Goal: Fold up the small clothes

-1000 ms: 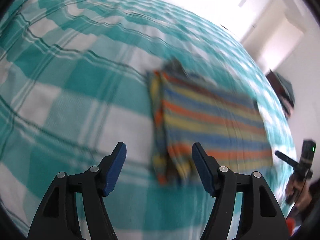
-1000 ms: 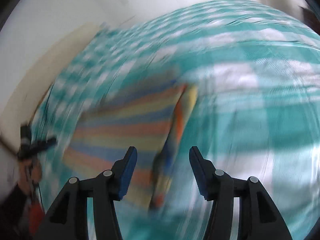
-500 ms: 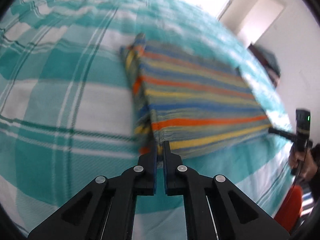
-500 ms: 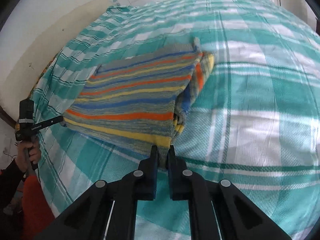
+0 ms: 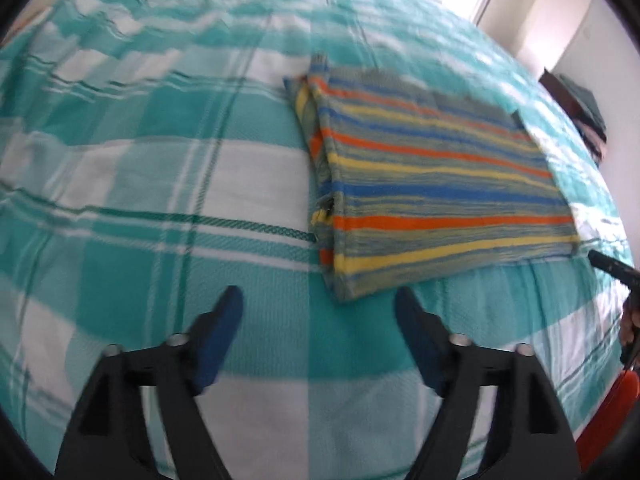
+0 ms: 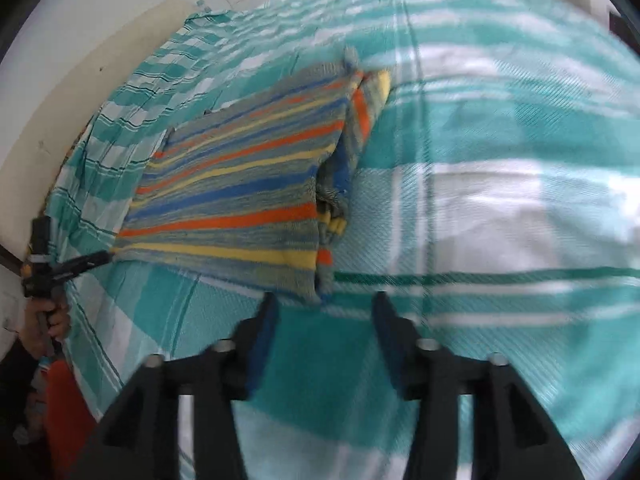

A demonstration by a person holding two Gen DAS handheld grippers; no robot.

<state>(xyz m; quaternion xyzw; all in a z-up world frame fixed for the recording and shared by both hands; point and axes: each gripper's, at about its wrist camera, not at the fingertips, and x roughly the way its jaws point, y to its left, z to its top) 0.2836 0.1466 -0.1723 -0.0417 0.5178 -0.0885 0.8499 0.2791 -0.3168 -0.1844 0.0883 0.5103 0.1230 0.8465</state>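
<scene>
A folded striped garment (image 5: 432, 188), grey-green with orange, yellow and blue bands, lies flat on the teal and white checked bedspread (image 5: 160, 184). It also shows in the right wrist view (image 6: 248, 196). My left gripper (image 5: 320, 304) is open and empty, just short of the garment's near corner. My right gripper (image 6: 324, 312) is open and empty, its fingers either side of the garment's near corner, a little back from it. The other gripper (image 6: 68, 268) shows at the garment's far edge in the right wrist view.
The bedspread (image 6: 500, 200) covers the whole bed. A white wall (image 6: 100, 20) and a cream headboard (image 6: 80, 92) lie beyond it in the right wrist view. A dark cabinet (image 5: 576, 100) stands by the wall at the right in the left wrist view.
Half a second ago both grippers were shut at the garment's near edge. Both have since opened, let go and drawn back a little. The garment lies folded.
</scene>
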